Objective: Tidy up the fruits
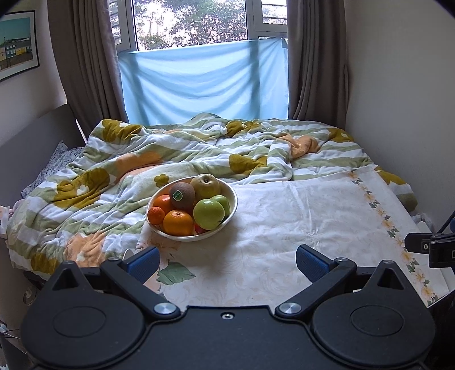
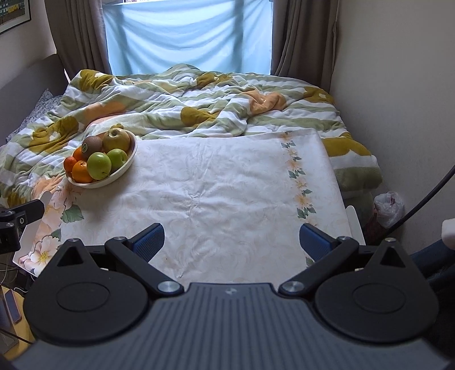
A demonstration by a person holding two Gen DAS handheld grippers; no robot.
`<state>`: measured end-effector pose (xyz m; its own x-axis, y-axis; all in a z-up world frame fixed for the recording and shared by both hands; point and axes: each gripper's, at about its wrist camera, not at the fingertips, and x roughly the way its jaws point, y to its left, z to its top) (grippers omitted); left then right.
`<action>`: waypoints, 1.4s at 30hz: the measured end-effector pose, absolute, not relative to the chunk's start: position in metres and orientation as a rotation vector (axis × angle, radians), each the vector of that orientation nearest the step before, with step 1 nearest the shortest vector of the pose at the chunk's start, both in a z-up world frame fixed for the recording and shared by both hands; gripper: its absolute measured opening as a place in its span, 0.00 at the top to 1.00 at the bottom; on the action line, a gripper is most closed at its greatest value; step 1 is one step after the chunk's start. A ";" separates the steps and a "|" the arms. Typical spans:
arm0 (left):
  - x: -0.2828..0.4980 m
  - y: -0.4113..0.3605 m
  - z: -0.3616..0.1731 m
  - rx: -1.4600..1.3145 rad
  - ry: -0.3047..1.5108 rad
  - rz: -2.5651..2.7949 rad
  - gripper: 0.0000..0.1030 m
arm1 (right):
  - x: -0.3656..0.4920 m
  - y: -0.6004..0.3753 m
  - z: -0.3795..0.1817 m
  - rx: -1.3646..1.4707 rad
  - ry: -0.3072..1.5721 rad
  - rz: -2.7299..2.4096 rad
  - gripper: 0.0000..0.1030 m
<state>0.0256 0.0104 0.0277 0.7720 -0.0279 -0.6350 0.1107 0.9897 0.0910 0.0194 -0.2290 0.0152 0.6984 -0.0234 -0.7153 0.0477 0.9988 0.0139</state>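
A cream bowl (image 1: 231, 205) heaped with fruit is seen at the far left corner of a table covered by a pale floral cloth (image 1: 298, 227), with its far rim against a rumpled striped quilt (image 1: 199, 142). In the left wrist view the fruit is shown close enough to be told apart: two green apples (image 1: 209, 214), a yellowish apple (image 1: 205, 185), a brown stickered fruit (image 1: 182, 195), a large orange (image 1: 178, 222) and a small tangerine (image 1: 155, 215); a sliver of something red is glimpsed beneath, too hidden to name.

The left gripper (image 1: 226, 263) is held above the near table edge, its blue pads spread wide with nothing between them. The right gripper (image 2: 231, 242) is likewise spread and empty, over the near middle of the cloth.

Only in the right wrist view are the table's right edge, a white plastic bag (image 2: 389, 208) on the floor beyond it and a dark cable (image 2: 426, 196) shown. Only in the left wrist view are the window (image 1: 189, 22) and a framed picture (image 1: 18, 42) seen in full.

The whole cloth to the right of the bowl is left bare. The room is bounded on the right by a wall close to the table, and on the far side by the bed.
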 end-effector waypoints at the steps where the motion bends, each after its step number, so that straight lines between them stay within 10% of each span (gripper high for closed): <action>1: 0.025 0.011 0.028 0.126 0.685 -0.075 0.00 | 0.018 -0.229 0.015 0.036 0.797 -0.039 0.00; 42: 0.028 0.011 0.022 0.124 0.688 -0.069 0.00 | 0.022 -0.229 0.016 0.027 0.811 -0.047 0.00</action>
<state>0.0279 0.0108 0.0222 0.7704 -0.0230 -0.6371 0.1047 0.9903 0.0909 0.0224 -0.2291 0.0161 0.6876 -0.0317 -0.7254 0.0522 0.9986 0.0059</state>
